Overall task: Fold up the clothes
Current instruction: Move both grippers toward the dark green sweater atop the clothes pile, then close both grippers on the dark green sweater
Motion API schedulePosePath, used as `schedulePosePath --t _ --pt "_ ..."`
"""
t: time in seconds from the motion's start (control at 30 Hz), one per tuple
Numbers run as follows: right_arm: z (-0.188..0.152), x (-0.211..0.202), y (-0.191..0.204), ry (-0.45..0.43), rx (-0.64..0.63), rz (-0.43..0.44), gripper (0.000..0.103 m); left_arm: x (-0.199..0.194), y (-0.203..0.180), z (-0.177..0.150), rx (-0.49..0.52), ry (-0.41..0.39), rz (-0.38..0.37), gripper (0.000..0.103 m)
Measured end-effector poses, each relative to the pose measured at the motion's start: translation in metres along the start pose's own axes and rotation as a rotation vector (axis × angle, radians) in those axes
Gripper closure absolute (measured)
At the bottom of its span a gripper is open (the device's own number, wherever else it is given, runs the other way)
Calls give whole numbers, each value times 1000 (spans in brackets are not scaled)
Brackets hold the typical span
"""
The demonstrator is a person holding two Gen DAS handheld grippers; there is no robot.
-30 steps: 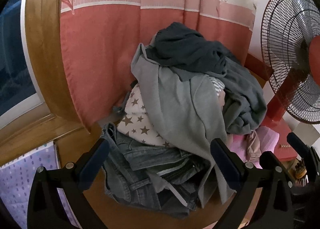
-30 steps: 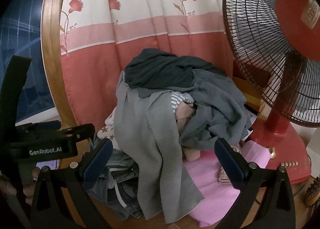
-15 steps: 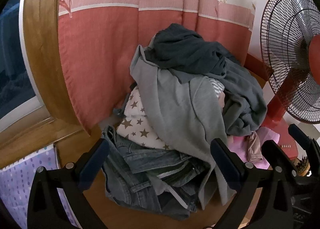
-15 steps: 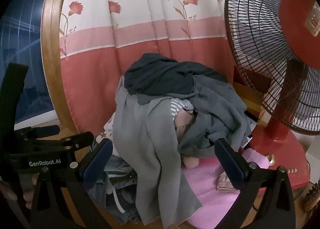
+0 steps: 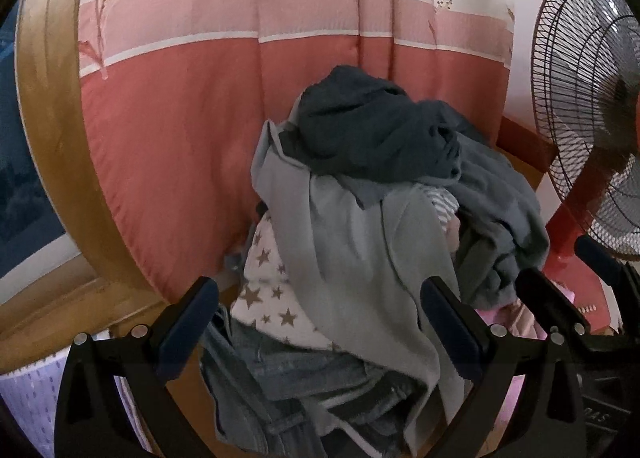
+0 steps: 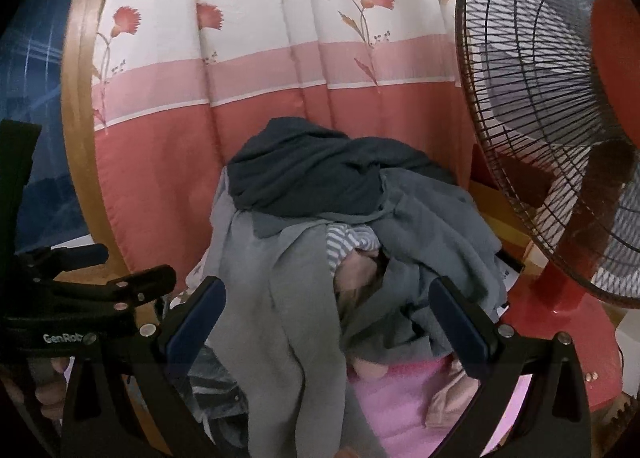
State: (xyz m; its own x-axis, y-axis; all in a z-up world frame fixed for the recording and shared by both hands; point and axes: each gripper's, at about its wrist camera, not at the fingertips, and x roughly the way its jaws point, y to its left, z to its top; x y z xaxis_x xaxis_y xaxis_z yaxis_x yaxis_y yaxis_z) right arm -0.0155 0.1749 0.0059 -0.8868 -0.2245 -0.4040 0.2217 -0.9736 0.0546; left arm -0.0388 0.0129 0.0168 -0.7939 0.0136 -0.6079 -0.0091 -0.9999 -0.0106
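A red-and-cream flowered curtain (image 5: 224, 106) hangs behind everything, with a red pedestal fan (image 6: 560, 106) standing just to the right. Against the curtain sits the pile of clothes (image 5: 360, 258), unsorted and unfolded. A dark navy garment (image 5: 372, 138) crowns it; a light grey sweatshirt (image 5: 360, 258) drapes down the front; a slate-grey top (image 6: 436, 226) slumps to the right; blue jeans (image 5: 288, 386) lie at the bottom left under a star-print cloth (image 5: 272, 298); a pink cloth (image 6: 400, 398) shows at the bottom right, and a small striped piece (image 6: 348, 242) peeks out mid-pile.

The left gripper (image 5: 320, 322) and the right gripper (image 6: 328, 318) both face the pile with jaws spread wide and nothing between them.

The step in hand looks like picking one garment to fold. The navy piece on top is likely the cleanest choice, since nothing weighs on it. Pinching a single layer at an edge or shoulder, one gripper to each side, should lift it free without dragging the sweatshirt along. The fan stands close on the right, so the lift is better drawn up and toward the person.
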Motion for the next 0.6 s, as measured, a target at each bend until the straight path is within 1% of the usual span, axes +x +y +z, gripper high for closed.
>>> schedulePosePath --t 0.17,0.37,0.6 --pt "10 19 -7 -4 -10 2 0 16 -3 15 4 -2 8 0" --pt "23 43 -14 -4 -35 11 0 40 -8 36 3 7 -5 0" --pt "40 72 -22 -1 -47 -3 0 67 -14 60 18 2 -7 0"
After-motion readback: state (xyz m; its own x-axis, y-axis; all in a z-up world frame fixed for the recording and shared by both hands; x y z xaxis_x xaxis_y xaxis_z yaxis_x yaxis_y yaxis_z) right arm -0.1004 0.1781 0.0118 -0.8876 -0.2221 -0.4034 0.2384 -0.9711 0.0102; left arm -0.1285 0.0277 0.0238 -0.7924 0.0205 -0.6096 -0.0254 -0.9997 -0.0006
